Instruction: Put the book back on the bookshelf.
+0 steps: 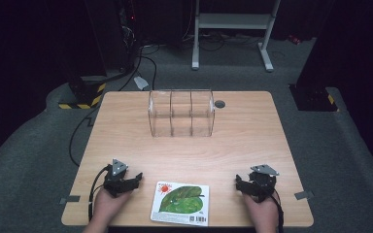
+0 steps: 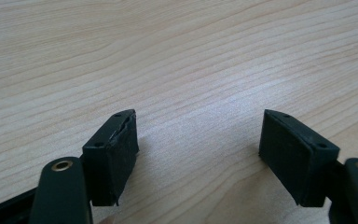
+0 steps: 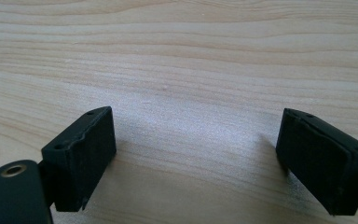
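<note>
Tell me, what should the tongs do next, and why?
Probably slide the left tongs toward the book. Both the left and the right tongs are open and empty, and the book lies flat between them, untouched, with the clear organizer farther back.

Light: the tabletop [image 1: 243, 145] was evenly bright; the surroundings beyond its edges lay dark.
Focus: gripper views were sharp on nearby wood grain, softer farther away.
</note>
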`<state>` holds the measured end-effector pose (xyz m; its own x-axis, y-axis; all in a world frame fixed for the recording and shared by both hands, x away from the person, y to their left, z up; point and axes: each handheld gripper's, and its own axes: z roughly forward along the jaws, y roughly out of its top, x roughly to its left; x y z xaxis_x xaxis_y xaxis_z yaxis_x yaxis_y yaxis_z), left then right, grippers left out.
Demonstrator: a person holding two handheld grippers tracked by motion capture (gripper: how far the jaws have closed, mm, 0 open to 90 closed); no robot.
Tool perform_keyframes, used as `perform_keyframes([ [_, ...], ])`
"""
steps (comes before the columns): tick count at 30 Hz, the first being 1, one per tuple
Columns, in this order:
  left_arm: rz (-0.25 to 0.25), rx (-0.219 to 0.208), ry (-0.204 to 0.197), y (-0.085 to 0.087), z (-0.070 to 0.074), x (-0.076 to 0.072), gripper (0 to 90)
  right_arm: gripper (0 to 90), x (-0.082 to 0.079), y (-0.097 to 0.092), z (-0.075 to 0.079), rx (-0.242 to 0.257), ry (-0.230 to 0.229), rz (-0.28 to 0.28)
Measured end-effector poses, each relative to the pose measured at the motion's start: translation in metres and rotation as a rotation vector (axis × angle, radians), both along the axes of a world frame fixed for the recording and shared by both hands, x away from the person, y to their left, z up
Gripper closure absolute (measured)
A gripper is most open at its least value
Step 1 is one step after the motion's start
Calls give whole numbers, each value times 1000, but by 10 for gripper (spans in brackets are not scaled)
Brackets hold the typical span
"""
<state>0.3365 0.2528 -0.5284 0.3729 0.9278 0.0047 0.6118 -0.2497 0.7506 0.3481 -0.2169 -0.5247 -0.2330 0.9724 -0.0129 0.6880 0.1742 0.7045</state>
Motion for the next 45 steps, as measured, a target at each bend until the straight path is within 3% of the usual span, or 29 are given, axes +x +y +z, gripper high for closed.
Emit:
perform_keyframes([
  [21,10,0,-2,-1,0,0,281,132,-1,-1,0,1,-5,20],
  [26,-3,6,-2,-2,0,-2,281,164,-3,-1,4,38,-12,45],
  [33,-23,9,11,-2,1,-3,242,189,-14,16,20,32,-86,109],
  [40,-41,16,30,-2,2,-3,208,188,-24,35,31,56,-117,171],
  [45,-61,-1,43,-4,4,-5,232,202,-29,46,34,67,-117,207],
])
